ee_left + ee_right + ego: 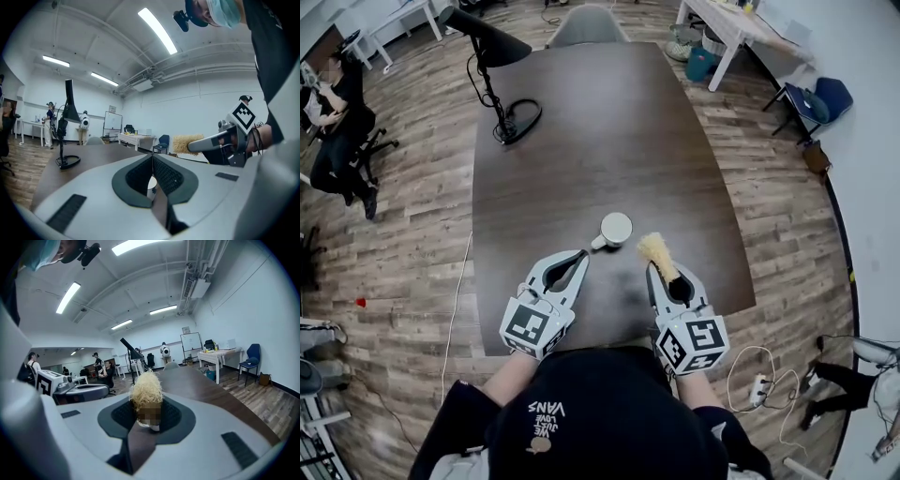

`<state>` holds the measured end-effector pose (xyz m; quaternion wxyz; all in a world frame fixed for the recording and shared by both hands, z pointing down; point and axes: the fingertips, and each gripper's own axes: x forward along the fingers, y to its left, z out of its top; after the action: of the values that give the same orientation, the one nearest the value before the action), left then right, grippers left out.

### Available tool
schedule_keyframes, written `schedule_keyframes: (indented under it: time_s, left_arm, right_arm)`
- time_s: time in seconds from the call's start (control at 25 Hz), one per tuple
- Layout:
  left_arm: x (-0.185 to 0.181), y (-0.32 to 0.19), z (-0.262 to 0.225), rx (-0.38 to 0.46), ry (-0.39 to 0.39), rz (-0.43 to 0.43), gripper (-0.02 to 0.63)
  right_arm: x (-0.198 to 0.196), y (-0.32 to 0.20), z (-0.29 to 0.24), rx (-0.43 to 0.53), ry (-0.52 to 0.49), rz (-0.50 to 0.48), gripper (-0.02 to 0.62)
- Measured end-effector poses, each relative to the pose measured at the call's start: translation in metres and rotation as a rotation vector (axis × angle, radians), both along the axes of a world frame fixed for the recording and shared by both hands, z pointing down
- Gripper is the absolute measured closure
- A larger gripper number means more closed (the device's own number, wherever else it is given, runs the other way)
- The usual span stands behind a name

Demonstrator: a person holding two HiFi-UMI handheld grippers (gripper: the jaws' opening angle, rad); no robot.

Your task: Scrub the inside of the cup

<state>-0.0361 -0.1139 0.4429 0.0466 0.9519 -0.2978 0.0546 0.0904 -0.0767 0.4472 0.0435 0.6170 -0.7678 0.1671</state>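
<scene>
Cup (615, 228) on table (609, 122), ahead of left claw (584, 254), left of brush (656, 249) in right claw (662, 274); lamp (494, 49) behind.

Head view steeply overhead — low gripper views share the table (609, 122).

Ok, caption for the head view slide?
Before scrubbing: right tool holds brush near cup on table; left tool shut, empty.

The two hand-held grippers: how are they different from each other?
The right hand-held gripper squeezes a fluffy yellow brush; the left hand-held gripper is shut on nothing. The left one's tips point at the white cup, near its handle; the right one's brush sits just right of the cup. Both are grey-white, carry a marker cube and are over the dark table.
</scene>
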Motion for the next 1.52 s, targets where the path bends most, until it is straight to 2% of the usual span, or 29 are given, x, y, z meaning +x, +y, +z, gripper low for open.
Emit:
schedule_keyframes:
  time_s: [0.16,0.4,0.64,0.84,1.12,1.52]
  left_arm:
    - [0.006,-0.006,-0.002,0.004,-0.003,-0.019,0.594]
    - [0.019,-0.015,-0.002,0.066,-0.005,-0.003,0.594]
    - [0.025,-0.026,0.003,0.078,0.007,-0.032,0.594]
    - [0.033,-0.033,0.018,0.086,0.003,-0.021,0.594]
    - [0.039,-0.037,0.055,0.032,-0.026,-0.017,0.592]
    - [0.045,-0.042,0.087,0.023,-0.079,-0.003,0.592]
  right_arm:
    - [0.006,-0.012,-0.002,-0.007,0.003,-0.037,0.495]
    - [0.011,-0.028,-0.002,-0.012,0.007,-0.082,0.495]
    - [0.02,-0.033,0.002,-0.023,0.013,-0.097,0.495]
    - [0.028,-0.034,0.004,-0.03,0.024,-0.099,0.495]
    - [0.034,-0.032,0.008,-0.041,0.029,-0.102,0.495]
    - [0.035,-0.027,0.01,-0.054,0.03,-0.093,0.495]
